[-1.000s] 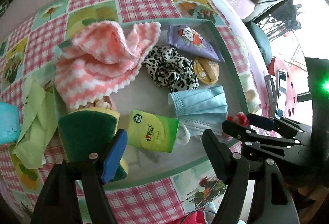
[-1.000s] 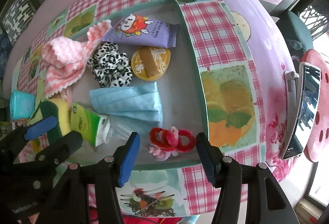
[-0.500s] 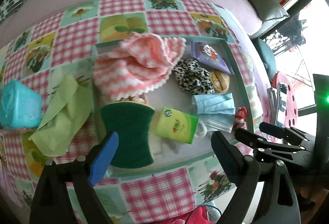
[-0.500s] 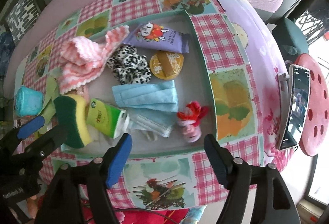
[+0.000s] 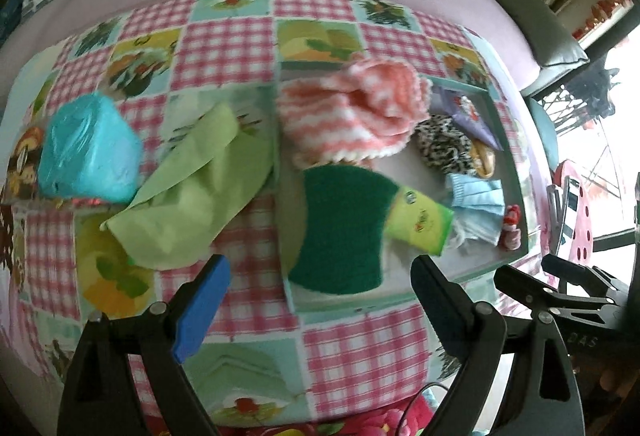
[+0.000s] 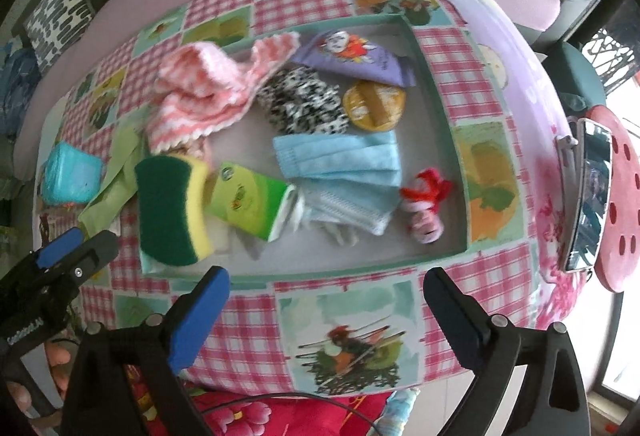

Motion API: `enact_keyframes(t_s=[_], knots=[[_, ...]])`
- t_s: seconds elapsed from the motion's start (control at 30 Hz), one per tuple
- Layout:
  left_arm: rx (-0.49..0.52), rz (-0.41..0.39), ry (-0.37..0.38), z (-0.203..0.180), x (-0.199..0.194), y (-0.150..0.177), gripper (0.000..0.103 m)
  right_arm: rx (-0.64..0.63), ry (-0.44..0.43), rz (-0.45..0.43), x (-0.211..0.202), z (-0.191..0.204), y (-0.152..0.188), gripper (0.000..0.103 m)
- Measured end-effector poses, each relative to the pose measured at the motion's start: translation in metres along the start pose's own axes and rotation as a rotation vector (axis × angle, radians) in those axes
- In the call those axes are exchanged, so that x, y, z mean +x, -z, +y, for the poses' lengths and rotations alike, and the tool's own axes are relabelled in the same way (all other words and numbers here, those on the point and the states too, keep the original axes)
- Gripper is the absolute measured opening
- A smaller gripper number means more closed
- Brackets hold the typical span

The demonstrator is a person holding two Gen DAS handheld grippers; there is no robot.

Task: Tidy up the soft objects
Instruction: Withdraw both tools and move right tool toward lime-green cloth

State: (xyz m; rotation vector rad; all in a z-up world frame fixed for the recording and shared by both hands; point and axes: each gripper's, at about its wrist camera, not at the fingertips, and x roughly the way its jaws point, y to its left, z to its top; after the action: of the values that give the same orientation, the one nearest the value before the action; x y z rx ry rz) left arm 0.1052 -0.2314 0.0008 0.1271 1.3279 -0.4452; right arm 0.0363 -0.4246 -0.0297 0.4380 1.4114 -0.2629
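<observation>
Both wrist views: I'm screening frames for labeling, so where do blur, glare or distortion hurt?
Left wrist view: motion blur smears the sponge and green cloth; window light blows out the right edge. Right wrist view: sharper, though the red hair tie is soft; the phone reflects light. Both: fisheye bulges the table, dark corners.

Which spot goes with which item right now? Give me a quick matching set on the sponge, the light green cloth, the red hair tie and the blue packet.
Items:
1. sponge
2. light green cloth
3. red hair tie
4. blue packet

Places:
A. on the tablecloth, just outside the tray's left wall
B. in the tray, right end
C. farthest left on the table
D. in the tray, left end

Pairs: 1-D, 2-A, 3-B, 4-C
</observation>
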Motion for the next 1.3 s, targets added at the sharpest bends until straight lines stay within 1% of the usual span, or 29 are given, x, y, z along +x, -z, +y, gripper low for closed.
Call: enact_keyframes(t_s=[0.2, 0.33, 0.5, 0.67, 0.83, 1.0, 1.03, 1.3], knots=[[-0.048, -0.007, 0.002, 0.027, -0.002, 0.010, 0.092, -0.036, -0.010, -0.005, 0.000, 0.023, 0.009, 0.100], [-0.082, -0.030, -0.017, 0.049, -0.007, 0.018, 0.092, -0.052, -0.019, -0.024, -0.003, 0.038, 0.015, 0.100], [-0.121, -0.055, -0.038, 0.077, -0.014, 0.030, 0.092, -0.062, -0.050, -0.071, -0.010, 0.057, 0.022, 0.101], [-0.173, -0.091, -0.058, 0.112, -0.027, 0.039, 0.092, -0.097, -0.060, -0.140, -0.019, 0.087, 0.024, 0.103], [-0.207, -0.116, -0.096, 0.144, -0.039, 0.040, 0.092, -0.153, -0.099, -0.171, -0.019, 0.124, 0.025, 0.103], [-0.257, -0.163, -0.094, 0.171, -0.049, 0.035, 0.092, -0.194, -0.117, -0.222, -0.016, 0.154, 0.021, 0.103], [-0.266, -0.171, -0.104, 0.177, -0.050, 0.034, 0.092, -0.195, -0.121, -0.227, -0.013, 0.160, 0.019, 0.103], [-0.331, -0.153, -0.114, 0.209, -0.038, 0.028, 0.092, -0.223, -0.136, -0.251, 0.010, 0.192, 0.010, 0.103]])
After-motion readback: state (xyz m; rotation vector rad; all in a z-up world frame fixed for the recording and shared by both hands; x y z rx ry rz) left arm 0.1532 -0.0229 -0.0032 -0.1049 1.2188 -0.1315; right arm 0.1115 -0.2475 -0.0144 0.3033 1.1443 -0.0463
